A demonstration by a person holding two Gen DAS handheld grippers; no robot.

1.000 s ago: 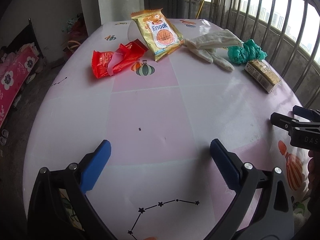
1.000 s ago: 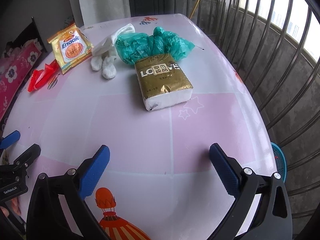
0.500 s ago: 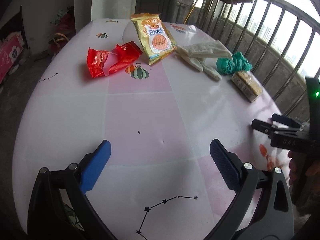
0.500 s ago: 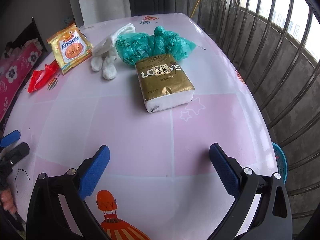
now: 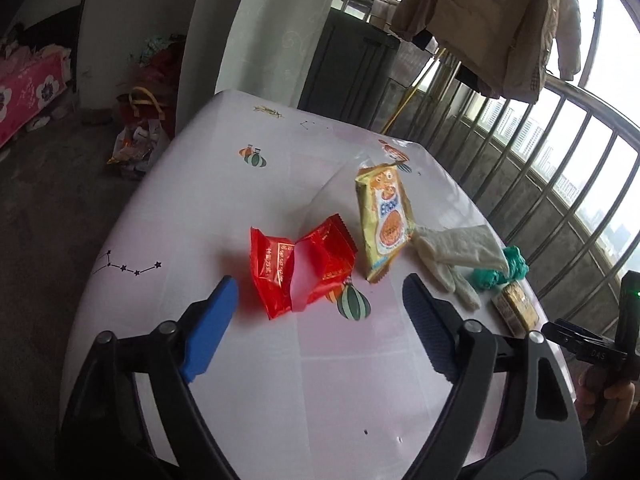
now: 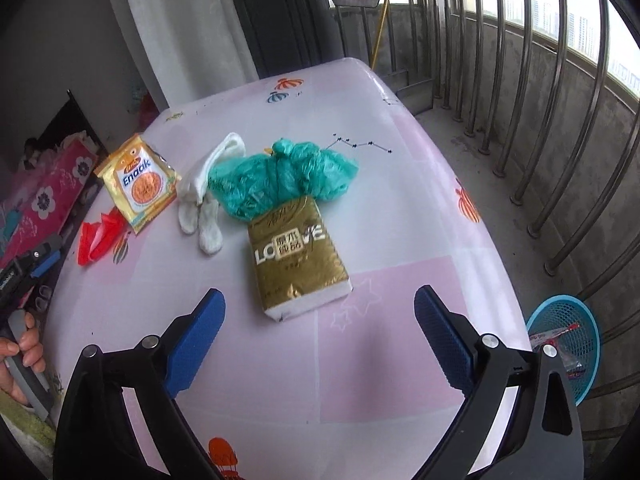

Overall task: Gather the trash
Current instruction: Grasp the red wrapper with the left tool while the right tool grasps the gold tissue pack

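L fingers (image 5: 320, 304) closing, empty, nr red wrapper (image 5: 300, 270) | R fingers (image 6: 318, 316) wide, empty

Flat daylight pours in from the windows (image 6: 560, 12) on my right, blown out white past the railing bars (image 5: 560, 184). The counter (image 5: 280, 360) picks up a pale glare, and shadows under things are soft and short. The room far left stays dim. Both views bulge hard at the edges, bending the bars. The left view is slightly smeared; the right view is crisper.
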